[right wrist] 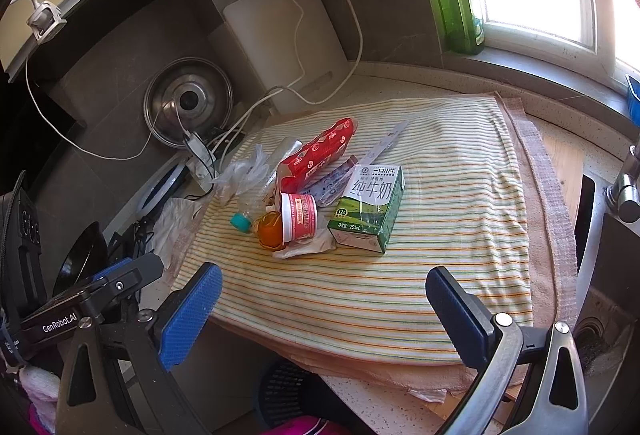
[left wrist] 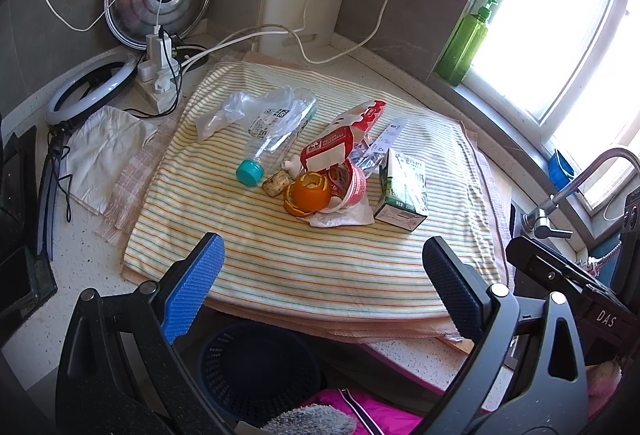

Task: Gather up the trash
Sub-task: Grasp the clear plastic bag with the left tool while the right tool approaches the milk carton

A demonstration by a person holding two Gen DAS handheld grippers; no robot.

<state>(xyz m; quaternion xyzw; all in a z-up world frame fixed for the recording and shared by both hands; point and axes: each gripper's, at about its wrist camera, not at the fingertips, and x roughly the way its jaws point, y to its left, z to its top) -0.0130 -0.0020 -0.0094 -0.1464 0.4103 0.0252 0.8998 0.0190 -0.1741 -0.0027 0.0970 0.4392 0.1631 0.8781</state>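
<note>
Through my left wrist camera, my left gripper (left wrist: 322, 285) hangs over the near edge of the striped towel (left wrist: 280, 263), its blue-padded fingers (left wrist: 192, 287) spread wide with nothing between them. The trash sits in a heap at the towel's middle, toward twelve o'clock from my fingers. A crushed clear plastic bottle (left wrist: 276, 127) lies flat, long axis running from one o'clock down to seven, its teal cap (left wrist: 249, 172) pointing at seven. An orange peel (left wrist: 308, 197) rests cup-up just beside a red-and-white yogurt cup (left wrist: 352, 185) lying on its side, both on a crumpled tissue (left wrist: 344, 217). A red paper wrapper (left wrist: 348, 131) stretches toward one o'clock. The green milk carton (left wrist: 402, 189) stands at three o'clock of the peel. A dark mesh bin (left wrist: 256, 371) shows below the counter edge, at six o'clock.

Through my right wrist camera, my right gripper (right wrist: 322, 309) also has its fingers (right wrist: 188, 315) wide apart, gripping nothing, over the same near towel edge. Here the milk carton (right wrist: 368, 207) shows its printed front face, tilted back with its top toward twelve. The yogurt cup (right wrist: 298, 215) points its open mouth toward nine o'clock, against the orange peel (right wrist: 270, 231). The red wrapper (right wrist: 320, 151) runs from seven to one. The bottle is mostly hidden; only its teal cap (right wrist: 241, 222) is plain. My left gripper's body (right wrist: 80, 299) appears at nine o'clock.
</note>
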